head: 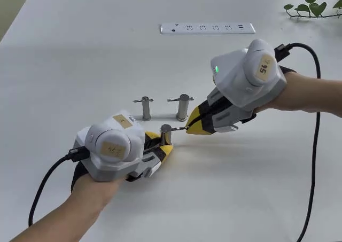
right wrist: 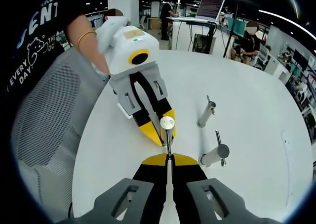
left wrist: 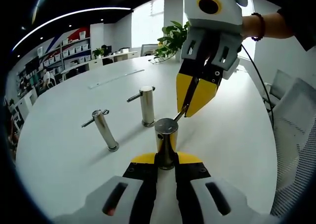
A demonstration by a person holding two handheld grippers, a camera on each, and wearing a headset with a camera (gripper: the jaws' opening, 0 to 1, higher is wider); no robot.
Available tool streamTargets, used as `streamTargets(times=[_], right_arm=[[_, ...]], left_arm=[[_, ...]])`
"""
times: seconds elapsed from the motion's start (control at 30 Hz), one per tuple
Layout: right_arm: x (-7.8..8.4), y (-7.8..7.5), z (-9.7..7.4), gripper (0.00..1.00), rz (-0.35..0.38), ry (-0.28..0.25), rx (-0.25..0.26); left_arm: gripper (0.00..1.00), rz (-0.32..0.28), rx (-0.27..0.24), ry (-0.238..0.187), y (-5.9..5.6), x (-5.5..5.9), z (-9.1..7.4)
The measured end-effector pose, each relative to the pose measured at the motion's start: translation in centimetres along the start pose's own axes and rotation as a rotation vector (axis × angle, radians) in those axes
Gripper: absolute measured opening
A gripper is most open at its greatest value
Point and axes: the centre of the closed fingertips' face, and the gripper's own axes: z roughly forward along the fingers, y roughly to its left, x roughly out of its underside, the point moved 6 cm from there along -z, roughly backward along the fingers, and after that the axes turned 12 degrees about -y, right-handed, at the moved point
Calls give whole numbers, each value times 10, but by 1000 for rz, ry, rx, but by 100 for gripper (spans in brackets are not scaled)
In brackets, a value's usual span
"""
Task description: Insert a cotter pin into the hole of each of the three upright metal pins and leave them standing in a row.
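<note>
The left gripper (head: 163, 146) clamped the short upright steel pin (head: 165, 130); the right gripper (head: 193, 125) pinched a thin wire cotter pin (head: 179, 128) at its hole. Skewed, it could jam.

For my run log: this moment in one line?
left gripper: shut on metal pin | right gripper: shut on cotter pin at it | two other pins: pinned

white table (head: 80, 49), power strip (head: 207, 28), leafy plant (head: 315, 4), grey mesh chair (right wrist: 49, 115)
</note>
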Motion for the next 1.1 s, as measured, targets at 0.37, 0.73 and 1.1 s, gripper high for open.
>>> streamTargets(times=[0.37, 0.73, 1.1], right_arm=[[-13, 6, 9, 0, -25, -5, -14], [-14, 4, 13, 0, -7, -9, -17], [-1, 5, 10, 7, 42, 33, 18]], left_arm=[[11, 5, 0, 1, -1, 0, 1], [11, -8, -10, -19, -1, 1, 0], [11, -9, -13, -26, -2, 1, 0]])
